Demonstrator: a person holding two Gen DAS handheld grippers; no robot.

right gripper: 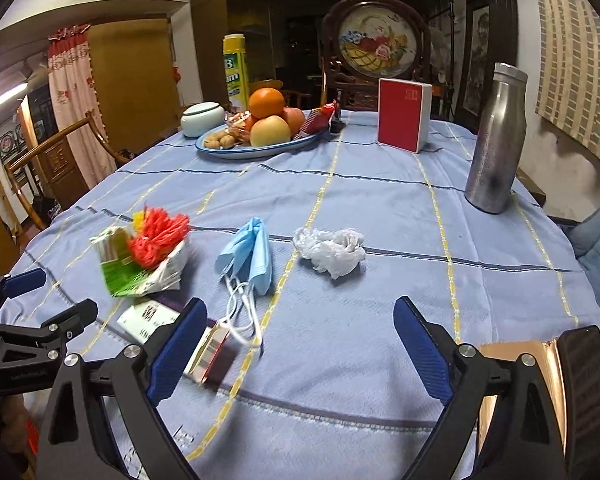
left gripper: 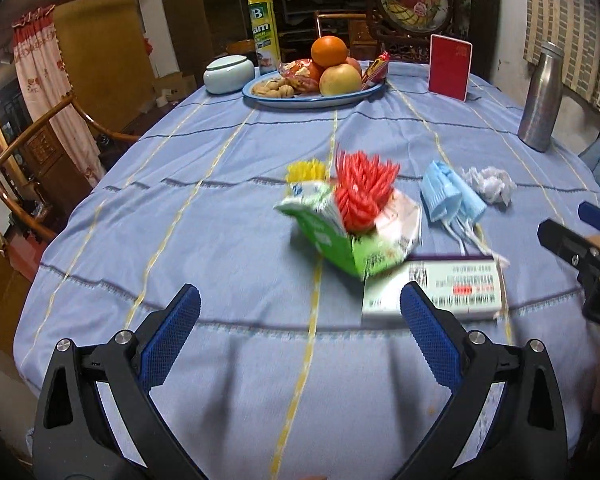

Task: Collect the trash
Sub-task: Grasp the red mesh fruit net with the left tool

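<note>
On the blue tablecloth lie a crushed green-and-white carton (left gripper: pixel 340 236) (right gripper: pixel 136 268) with red shreds (left gripper: pixel 362 192) (right gripper: pixel 158 242) and yellow shreds (left gripper: pixel 305 170) on it, a flat white medicine box (left gripper: pixel 460 290) (right gripper: pixel 156 316), blue face masks (left gripper: pixel 450 196) (right gripper: pixel 248 256) and a crumpled white tissue (left gripper: pixel 488 184) (right gripper: pixel 332 250). My left gripper (left gripper: pixel 300 312) is open and empty, just short of the carton and box. My right gripper (right gripper: pixel 300 332) is open and empty, just short of the masks and tissue. Each gripper shows at the edge of the other view: the right one (left gripper: pixel 580 248), the left one (right gripper: pixel 40 312).
At the far end stand a fruit plate (left gripper: pixel 312 98) (right gripper: pixel 256 150), a white lidded jar (left gripper: pixel 228 74) (right gripper: pixel 200 118), a yellow can (left gripper: pixel 264 24) (right gripper: pixel 236 72) and a red box (left gripper: pixel 450 66) (right gripper: pixel 404 114). A steel bottle (left gripper: pixel 540 96) (right gripper: pixel 496 140) stands at the right. Wooden chairs (left gripper: pixel 32 148) flank the left.
</note>
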